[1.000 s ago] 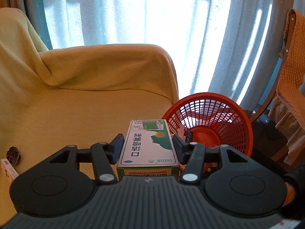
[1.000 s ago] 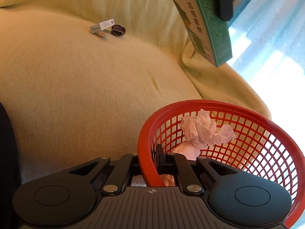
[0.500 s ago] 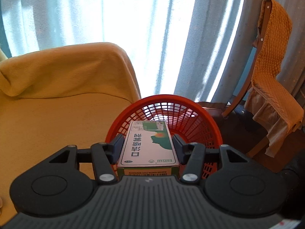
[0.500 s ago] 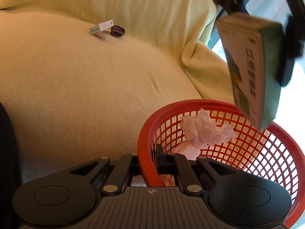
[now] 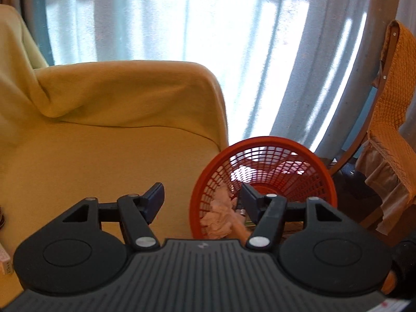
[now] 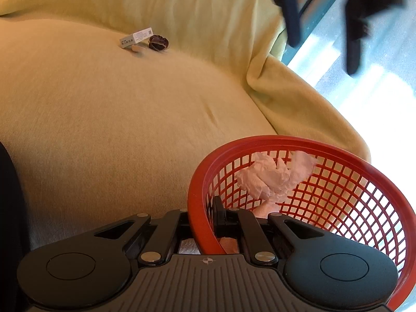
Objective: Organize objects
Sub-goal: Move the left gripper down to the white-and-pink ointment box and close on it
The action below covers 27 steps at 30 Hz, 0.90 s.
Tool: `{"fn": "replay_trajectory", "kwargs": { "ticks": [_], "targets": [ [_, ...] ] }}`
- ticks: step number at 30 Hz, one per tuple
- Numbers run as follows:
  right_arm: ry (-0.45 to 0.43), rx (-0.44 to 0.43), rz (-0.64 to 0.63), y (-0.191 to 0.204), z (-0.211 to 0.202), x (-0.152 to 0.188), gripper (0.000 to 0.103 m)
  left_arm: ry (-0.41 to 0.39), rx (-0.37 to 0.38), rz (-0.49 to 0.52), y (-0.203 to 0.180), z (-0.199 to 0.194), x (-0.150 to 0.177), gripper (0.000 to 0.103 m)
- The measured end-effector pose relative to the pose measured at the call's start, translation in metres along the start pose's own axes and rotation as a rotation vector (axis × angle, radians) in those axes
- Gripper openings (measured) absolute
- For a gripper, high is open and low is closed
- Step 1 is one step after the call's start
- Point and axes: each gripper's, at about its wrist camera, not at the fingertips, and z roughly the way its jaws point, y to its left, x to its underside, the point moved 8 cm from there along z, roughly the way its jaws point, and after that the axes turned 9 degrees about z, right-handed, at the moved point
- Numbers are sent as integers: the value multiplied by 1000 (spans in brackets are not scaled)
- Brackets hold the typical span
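Basket [image 6: 306,144] hangs off the sofa [image 6: 130,119] edge, rim pinched by right tongs [image 6: 201,221]. Left tongs [image 5: 201,199] just opened, empty. Risk imo: grip slips, basket tips, tissue [image 6: 273,178] etc spills.

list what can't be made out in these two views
- Basket floor, right wrist view: hidden by the crumpled tissue and the gripper body.
- Small white box print, right wrist view: too small to read.
- Left gripper, right wrist view: blurred, cut off by the top edge.
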Motion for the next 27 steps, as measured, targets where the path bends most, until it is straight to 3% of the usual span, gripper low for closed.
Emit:
{"fn": "replay_trajectory", "kwargs": {
  "ticks": [6,17,23,27],
  "targets": [
    [0,-1,4,1,0,0,2,9,-134,-95,56,-26,35,60],
    [0,0,2,2,-2,2,2,65,-468,-254,183,-98,99,68],
    [3,3,-4,2,-2,2,2,87,-554,-352,227,-94,134,71],
    [6,4,-8,3,0,1,2,71,-568,-463,253,-83,154,72]
  ]
}}
